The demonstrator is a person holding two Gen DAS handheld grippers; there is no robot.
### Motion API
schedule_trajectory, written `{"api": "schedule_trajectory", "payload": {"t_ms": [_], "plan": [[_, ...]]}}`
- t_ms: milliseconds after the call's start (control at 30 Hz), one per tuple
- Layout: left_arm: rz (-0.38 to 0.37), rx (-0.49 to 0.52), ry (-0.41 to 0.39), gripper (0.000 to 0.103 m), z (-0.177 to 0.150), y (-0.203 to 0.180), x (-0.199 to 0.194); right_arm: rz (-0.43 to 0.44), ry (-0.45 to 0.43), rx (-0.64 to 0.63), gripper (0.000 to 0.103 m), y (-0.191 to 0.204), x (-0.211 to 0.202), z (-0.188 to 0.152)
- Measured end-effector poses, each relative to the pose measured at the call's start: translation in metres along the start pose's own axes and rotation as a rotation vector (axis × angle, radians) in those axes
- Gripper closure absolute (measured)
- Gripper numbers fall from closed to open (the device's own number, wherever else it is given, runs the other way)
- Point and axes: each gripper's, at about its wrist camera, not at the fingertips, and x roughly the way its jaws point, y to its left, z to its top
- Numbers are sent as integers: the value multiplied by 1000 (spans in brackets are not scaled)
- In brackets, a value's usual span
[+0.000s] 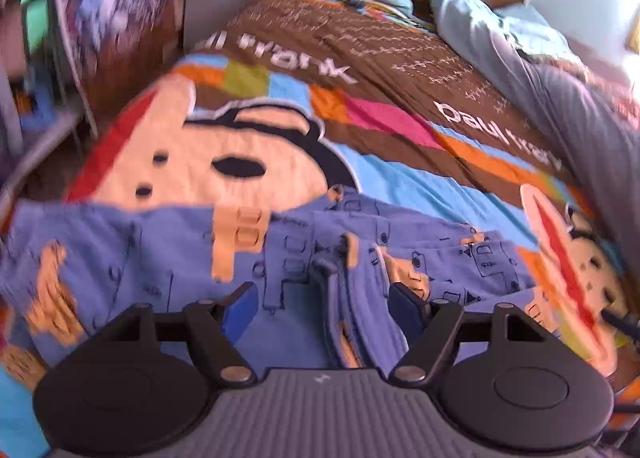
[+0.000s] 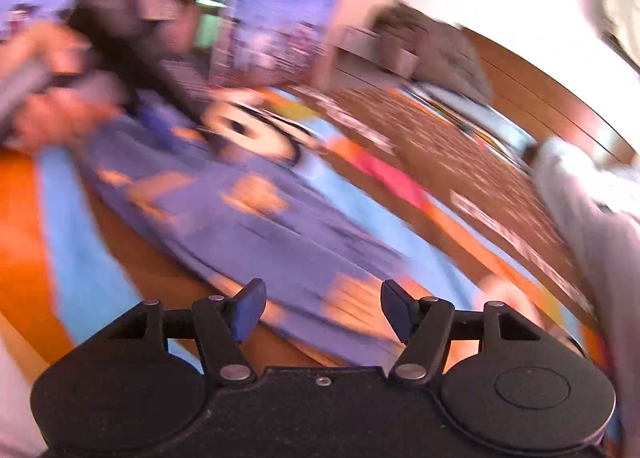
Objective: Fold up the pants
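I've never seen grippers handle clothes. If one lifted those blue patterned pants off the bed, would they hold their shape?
Probably not. The pants lie creased and rumpled on the bedspread, so they look like soft, thin cloth that would droop from any pinch point. The bunched ridge near the left gripper suggests a push would wrinkle them rather than slide them whole.

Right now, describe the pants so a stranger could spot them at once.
Start at the bed, under its bedspread of brown bands and a big cartoon monkey face. On its near edge, just ahead of the open left claw, lie the pants. They alone are periwinkle blue, printed with orange shapes and thin dark outline drawings.
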Motion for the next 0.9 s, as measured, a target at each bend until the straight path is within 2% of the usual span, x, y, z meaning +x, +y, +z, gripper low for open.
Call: {"api": "schedule_trajectory", "payload": {"t_ms": [67,167,233,333,400,467,500,600,733,833,900], "plan": [[0,46,-17,5,10,-16,-1,-15,39,91,39,-30,4,-14],[-40,115,-20,1,34,-48,9,28,53,181,40,-55,13,-26],[-86,179,1,1,48,-71,22,37,44,169,40,-58,18,-29],[-167,296,53,1,62,-108,46,49,47,71,44,-54,25,-32],[-194,385,108,16,69,-132,64,51,29,17,56,-50,26,-33],[-215,455,148,23,74,-150,79,53,7,11,63,-51,29,-31],[-225,481,160,23,76,-158,85,73,-3,24,67,-53,31,-31],[-237,539,210,23,77,-175,99,121,-20,33,70,-55,30,-32],[-259,608,294,24,75,-189,112,142,-11,25,71,-54,31,-33],[-264,649,359,31,74,-196,118,155,-15,25,73,-53,32,-31],[-236,680,390,35,72,-201,123,162,-20,33,73,-53,34,-30]]}}
